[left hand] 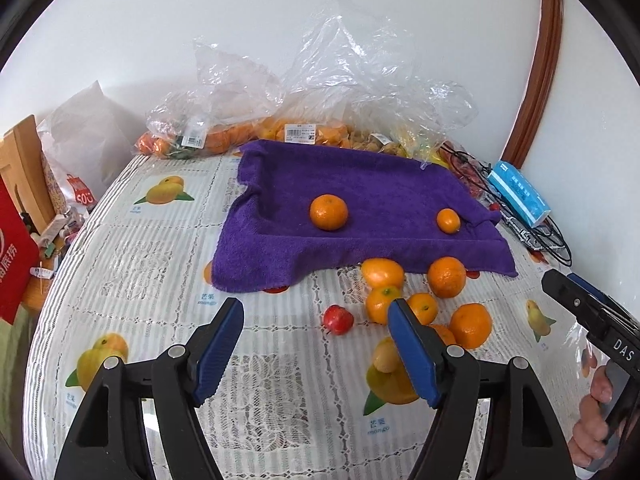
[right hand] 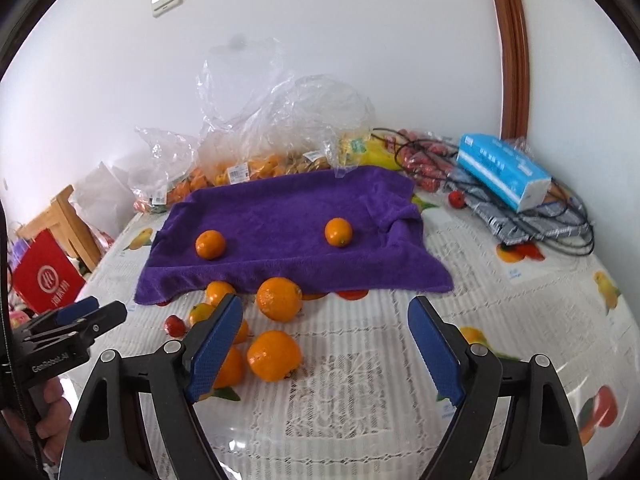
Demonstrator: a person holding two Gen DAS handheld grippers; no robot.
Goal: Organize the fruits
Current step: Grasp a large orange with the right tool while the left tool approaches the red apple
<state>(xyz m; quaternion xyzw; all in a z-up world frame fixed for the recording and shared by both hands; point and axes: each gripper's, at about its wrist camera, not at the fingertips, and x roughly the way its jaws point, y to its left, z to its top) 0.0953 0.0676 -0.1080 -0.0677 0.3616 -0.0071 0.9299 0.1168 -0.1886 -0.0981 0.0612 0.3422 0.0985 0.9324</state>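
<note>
Left claw (left hand: 316, 354) hangs spread wide over the worktop (left hand: 256, 380), nothing between its blue pads — just lace cloth below, with a red fruit (left hand: 338, 319) a little ahead. Right claw (right hand: 325, 354) gapes too, empty, and its left pad sits just in front of the loose pile of oranges (right hand: 274, 355), partly hiding a couple of them. That looks like a line-up for the next pick, with the pile nearest the right claw.

Beyond the pile lies the purple towel (left hand: 360, 184), and on it two oranges (left hand: 329, 212) set well apart — they read as sorted already, the towel serving as the landing spot so nothing rolls. The rest wait on the worktop at the towel's near edge. Further back, clear bags (left hand: 344, 80) of more fruit slump against the wall, and a blue tissue pack (right hand: 502, 170) rests on cables off to the right.
</note>
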